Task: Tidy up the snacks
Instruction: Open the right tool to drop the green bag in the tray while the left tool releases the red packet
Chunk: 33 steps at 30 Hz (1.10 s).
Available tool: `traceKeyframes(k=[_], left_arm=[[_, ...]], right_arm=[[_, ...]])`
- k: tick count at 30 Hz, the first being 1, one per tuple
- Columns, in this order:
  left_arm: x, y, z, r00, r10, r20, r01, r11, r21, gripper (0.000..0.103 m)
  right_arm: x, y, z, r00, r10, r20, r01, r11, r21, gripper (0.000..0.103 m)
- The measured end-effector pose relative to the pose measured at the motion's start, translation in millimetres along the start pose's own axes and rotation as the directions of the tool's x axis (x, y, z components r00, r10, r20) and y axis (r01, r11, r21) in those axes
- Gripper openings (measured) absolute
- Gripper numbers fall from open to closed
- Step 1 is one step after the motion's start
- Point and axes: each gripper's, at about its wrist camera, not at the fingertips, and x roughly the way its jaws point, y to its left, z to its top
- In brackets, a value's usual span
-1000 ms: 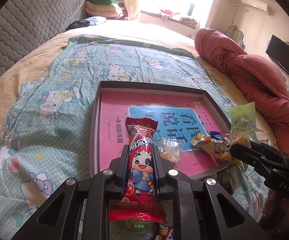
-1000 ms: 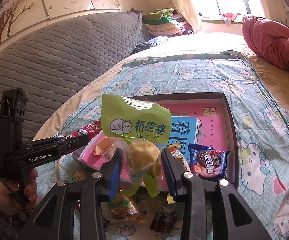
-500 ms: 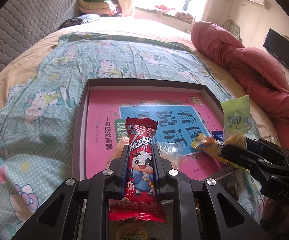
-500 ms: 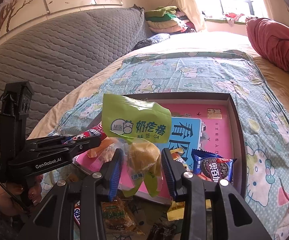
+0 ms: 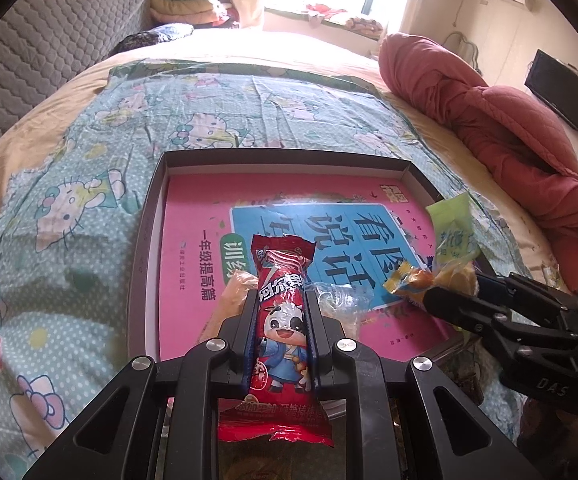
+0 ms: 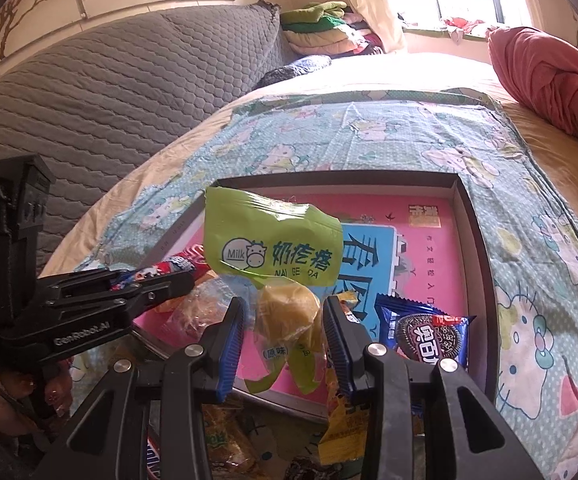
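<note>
My left gripper [image 5: 281, 300] is shut on a red snack bar with a cartoon cow [image 5: 283, 312], held over the near edge of a dark shallow box [image 5: 149, 236] with a pink and blue book inside. My right gripper [image 6: 283, 308] is shut on a green milk-snack packet [image 6: 273, 252], held over the box's near right part; this packet also shows in the left wrist view [image 5: 455, 236]. In the box lie a blue cookie packet [image 6: 429, 336], a clear wrapped snack [image 5: 339, 300] and an orange-yellow wrapper [image 5: 405, 280].
The box sits on a blue cartoon-print sheet [image 5: 89, 200] on a bed. Several loose snacks [image 6: 225, 440] lie below my grippers, near the box's front edge. A red quilt [image 5: 509, 120] lies at the right and a grey padded headboard [image 6: 109, 100] at the left.
Both grippers have moved forward over the box with their snacks still held. The box now fills more of both views.
</note>
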Motion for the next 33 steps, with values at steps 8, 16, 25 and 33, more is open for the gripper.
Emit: traceKeyframes(k=[8,16,25,33], left_arm=[[1.1,-0.7,0.0,1.0,0.001,-0.003,0.0,1.0,0.005,0.02],[1.4,-1.0,0.1,1.0,0.001,-0.004,-0.001,1.0,0.007,0.02],[1.3,-0.9,0.3,1.0,-0.003,-0.007,0.003,1.0,0.004,0.02],[1.7,0.9,0.5,1.0,0.001,-0.009,-0.001,1.0,-0.001,0.022]], right_arm=[[5.7,0.1,-0.7,1.0,-0.008,-0.016,0.008,1.0,-0.004,0.041],[5.6,1.7,-0.9,0.999,-0.032,-0.019,0.032,0.999,-0.008,0.042],[4.2,-1.5,-0.2,0.999,-0.04,-0.021,0.04,0.999,0.004,0.042],[3.4,-2.9,0.1,0.999,-0.039,-0.021,0.039,0.999,0.007,0.042]])
